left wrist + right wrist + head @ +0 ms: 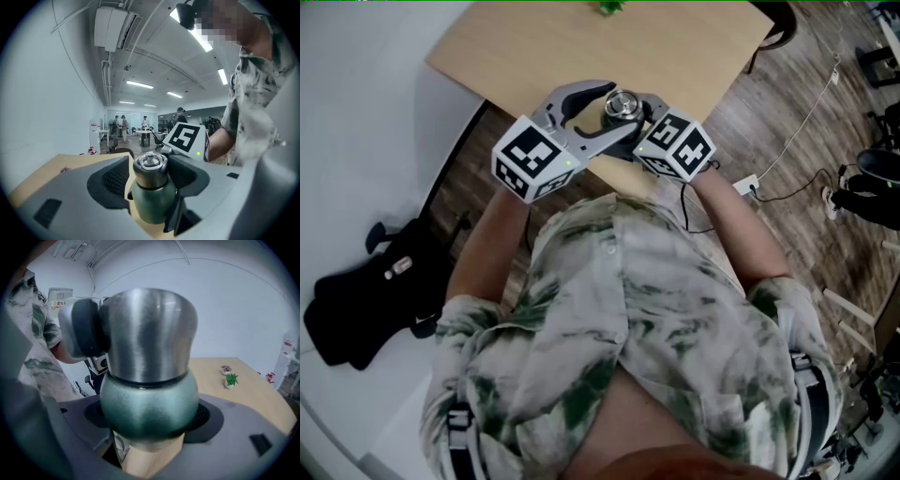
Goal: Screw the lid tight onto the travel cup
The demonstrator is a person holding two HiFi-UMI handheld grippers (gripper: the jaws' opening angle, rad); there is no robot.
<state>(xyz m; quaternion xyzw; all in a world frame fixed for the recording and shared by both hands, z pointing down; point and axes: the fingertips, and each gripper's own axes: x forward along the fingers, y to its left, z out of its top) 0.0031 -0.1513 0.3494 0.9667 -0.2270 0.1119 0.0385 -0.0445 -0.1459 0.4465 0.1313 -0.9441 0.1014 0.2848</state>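
The travel cup is held in the air over the near edge of the wooden table (534, 47), its green body (149, 399) below its steel lid (622, 103). My right gripper (149, 418) is shut on the green body, which fills the right gripper view. My left gripper (622, 106) closes around the lid (150, 169), and one of its fingers (82, 326) presses the lid's side; the other is hidden behind the lid. In the left gripper view a thin strip of table shows between one pad and the lid. The right gripper's marker cube (185, 138) sits just behind the cup.
A small green plant (230, 379) stands at the table's far edge. A black chair (366, 300) is on the floor at the left. A power strip with cables (748, 185) lies on the wood floor at the right. Several people stand far across the room (122, 125).
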